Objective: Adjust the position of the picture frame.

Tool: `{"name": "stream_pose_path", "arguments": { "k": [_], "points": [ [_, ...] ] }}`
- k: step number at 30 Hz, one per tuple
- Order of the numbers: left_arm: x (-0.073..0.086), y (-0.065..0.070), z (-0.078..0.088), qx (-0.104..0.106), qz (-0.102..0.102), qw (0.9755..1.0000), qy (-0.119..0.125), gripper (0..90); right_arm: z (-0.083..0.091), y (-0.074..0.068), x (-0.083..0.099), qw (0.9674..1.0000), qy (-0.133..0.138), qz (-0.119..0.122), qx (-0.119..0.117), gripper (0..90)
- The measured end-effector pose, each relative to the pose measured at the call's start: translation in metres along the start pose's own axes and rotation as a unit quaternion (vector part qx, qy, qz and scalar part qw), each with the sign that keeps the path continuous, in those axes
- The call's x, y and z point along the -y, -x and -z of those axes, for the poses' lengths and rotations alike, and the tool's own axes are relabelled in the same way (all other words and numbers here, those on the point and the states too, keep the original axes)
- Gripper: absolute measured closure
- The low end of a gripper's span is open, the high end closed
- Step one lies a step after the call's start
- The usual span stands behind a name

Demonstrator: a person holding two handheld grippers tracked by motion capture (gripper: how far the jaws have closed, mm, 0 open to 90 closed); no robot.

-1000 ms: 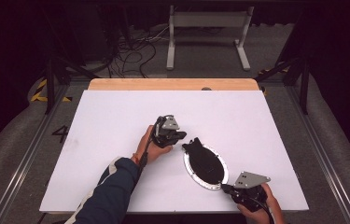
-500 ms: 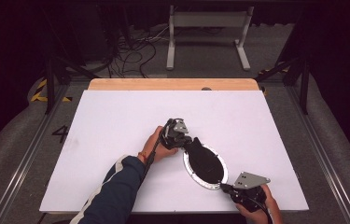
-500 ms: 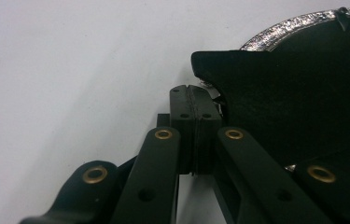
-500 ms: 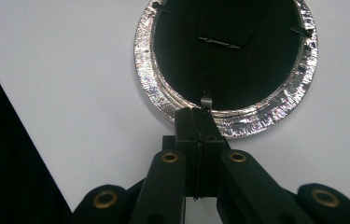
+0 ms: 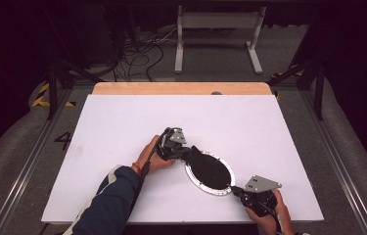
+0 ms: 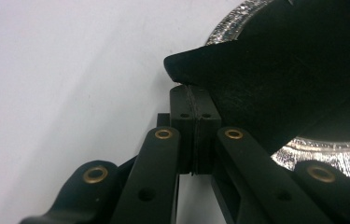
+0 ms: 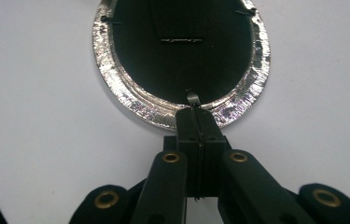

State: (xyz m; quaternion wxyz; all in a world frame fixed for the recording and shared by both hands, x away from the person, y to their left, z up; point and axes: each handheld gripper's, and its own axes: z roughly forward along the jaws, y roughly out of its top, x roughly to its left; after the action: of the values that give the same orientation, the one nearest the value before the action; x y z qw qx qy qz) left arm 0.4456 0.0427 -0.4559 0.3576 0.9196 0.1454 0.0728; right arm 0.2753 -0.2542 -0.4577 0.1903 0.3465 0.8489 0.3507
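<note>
An oval foil tray with a silvery rim and a black inside lies on the white table near its front. A black flap rises from the tray's far-left end to a point. My left gripper is shut, and its tips sit right under the flap's pointed edge. I cannot tell whether anything is pinched there. My right gripper is at the tray's near-right end. It is shut on a small curled foil tab at the rim.
The white sheet covers the table, with a wooden strip along the far edge. Beyond it, cables and a white frame lie on the floor. A person's sleeve comes in at the bottom left.
My left gripper has moved right and slightly down, from beside the tray to the tip of the black flap. The right gripper and the tray have stayed put.
</note>
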Motion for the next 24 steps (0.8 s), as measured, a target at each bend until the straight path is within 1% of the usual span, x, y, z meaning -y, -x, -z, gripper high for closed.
{"name": "stream_pose_path", "arguments": {
  "k": [3,4,5,7,8,9,10,11,13,15,17,19,21,24],
  "points": [
    [0.007,0.002,0.006,0.003,-0.005,1.0,-0.001,89.9,-0.003,0.0,-0.002,1.0,0.002,-0.005,0.008,90.0],
    [0.008,0.003,0.008,0.0,-0.003,1.0,0.0,89.9,-0.003,0.001,-0.002,0.9999,0.002,-0.008,0.008,90.0],
    [0.01,0.003,0.009,0.003,-0.003,1.0,-0.001,89.9,-0.003,0.001,-0.002,0.9999,0.002,-0.009,0.008,90.0],
    [0.013,0.006,0.011,0.004,0.002,1.0,0.001,89.9,-0.002,0.0,-0.002,0.9999,0.001,-0.012,0.002,90.0],
    [0.014,0.006,0.012,0.004,-0.004,1.0,0.0,89.9,-0.001,-0.001,-0.002,0.9999,0.0,-0.011,-0.004,90.0],
    [0.014,0.008,0.013,0.002,-0.005,1.0,0.0,89.9,0.0,-0.003,-0.001,0.9999,0.0,-0.01,-0.012,90.0],
    [0.014,0.008,0.013,0.002,-0.005,1.0,0.0,89.9,0.0,-0.003,-0.001,0.9999,0.0,-0.01,-0.012,90.0],
    [0.015,0.009,0.014,0.003,-0.005,1.0,-0.003,89.9,-0.001,-0.006,-0.001,0.9997,0.002,-0.014,-0.018,90.0],
    [0.016,0.01,0.015,0.0,-0.007,1.0,-0.004,89.9,-0.002,-0.008,-0.002,0.9998,0.003,-0.009,-0.017,90.0],
    [0.017,0.011,0.015,-0.003,-0.008,1.0,-0.003,89.9,-0.003,-0.008,-0.003,0.9995,0.007,-0.016,-0.027,90.0],
    [0.019,0.011,0.017,0.0,-0.004,1.0,-0.001,89.9,-0.004,-0.01,-0.004,0.9995,0.009,-0.013,-0.028,90.0],
    [0.021,0.011,0.018,0.004,0.002,1.0,0.003,89.9,-0.005,-0.012,-0.005,0.9997,0.009,-0.009,-0.022,90.0],
    [0.023,0.012,0.02,0.003,0.003,1.0,0.002,89.9,-0.006,-0.011,-0.006,0.9998,0.008,-0.009,-0.014,90.0],
    [0.027,0.013,0.022,0.005,0.006,1.0,0.006,89.9,-0.008,-0.006,-0.007,0.9998,0.009,-0.018,0.007,90.0]
  ]
}}
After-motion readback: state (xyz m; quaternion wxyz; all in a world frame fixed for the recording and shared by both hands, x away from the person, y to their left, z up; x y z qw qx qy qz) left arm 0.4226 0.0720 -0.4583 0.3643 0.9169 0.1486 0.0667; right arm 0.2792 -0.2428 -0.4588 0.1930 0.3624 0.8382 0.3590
